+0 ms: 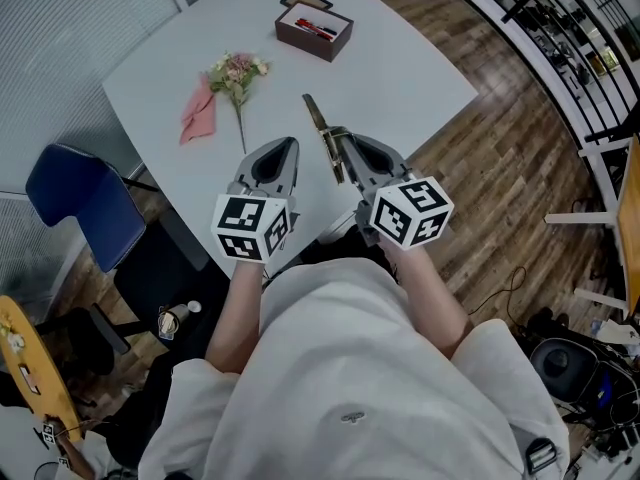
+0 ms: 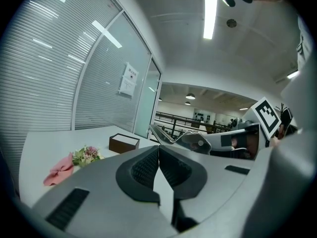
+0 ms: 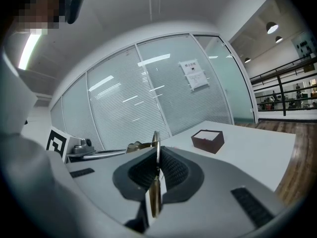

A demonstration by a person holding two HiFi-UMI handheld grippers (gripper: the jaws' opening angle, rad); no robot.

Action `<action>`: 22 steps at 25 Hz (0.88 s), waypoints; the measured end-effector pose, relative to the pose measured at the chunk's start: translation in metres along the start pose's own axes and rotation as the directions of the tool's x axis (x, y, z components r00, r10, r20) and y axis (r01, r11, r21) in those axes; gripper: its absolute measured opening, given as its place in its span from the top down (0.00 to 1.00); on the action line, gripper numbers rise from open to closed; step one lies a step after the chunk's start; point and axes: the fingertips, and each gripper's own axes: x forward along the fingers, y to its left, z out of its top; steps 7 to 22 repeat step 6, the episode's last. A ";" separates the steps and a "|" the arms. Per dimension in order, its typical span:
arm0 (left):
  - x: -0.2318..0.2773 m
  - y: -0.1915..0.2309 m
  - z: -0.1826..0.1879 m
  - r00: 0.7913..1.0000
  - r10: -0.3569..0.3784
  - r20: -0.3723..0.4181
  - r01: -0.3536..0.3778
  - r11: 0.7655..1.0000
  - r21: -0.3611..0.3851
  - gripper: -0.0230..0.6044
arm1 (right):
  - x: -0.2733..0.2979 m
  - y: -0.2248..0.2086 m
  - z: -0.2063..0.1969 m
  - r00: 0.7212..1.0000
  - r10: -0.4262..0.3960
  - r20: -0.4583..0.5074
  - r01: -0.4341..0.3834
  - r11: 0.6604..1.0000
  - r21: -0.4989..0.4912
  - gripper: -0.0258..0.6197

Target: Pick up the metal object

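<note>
Jaws of your right gripper [image 3: 157,170] pinched one metal object [image 1: 317,118], left gripper [image 2: 158,163] jaws pressed together empty, one box [image 1: 314,30], one cloth [image 1: 197,111], one flower sprig [image 1: 237,73] on the desk [image 1: 400,78].

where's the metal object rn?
Metal object sits centre of head view, clamped in the right tongs, right of the flower sprig on the white table.

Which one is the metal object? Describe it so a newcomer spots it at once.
On the white table, look at the near edge, where the right gripper points toward the brown box. The metal object is the thin brassy strip clamped on edge in its jaws, sticking out ahead. Unlike the flowers and pink cloth further left, it is straight, shiny and held.
</note>
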 end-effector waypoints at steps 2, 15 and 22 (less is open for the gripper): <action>-0.001 0.001 0.000 1.000 0.000 0.001 0.000 1.000 -0.001 0.93 | 0.001 0.002 0.000 1.000 0.003 0.000 -0.003 1.000 -0.005 0.95; 0.000 0.005 -0.001 1.000 -0.004 -0.002 0.004 1.000 -0.002 0.93 | 0.004 0.004 0.000 1.000 0.009 -0.004 -0.009 1.000 -0.013 0.95; 0.000 0.005 -0.001 1.000 -0.004 -0.002 0.004 1.000 -0.002 0.93 | 0.004 0.004 0.000 1.000 0.009 -0.004 -0.009 1.000 -0.013 0.95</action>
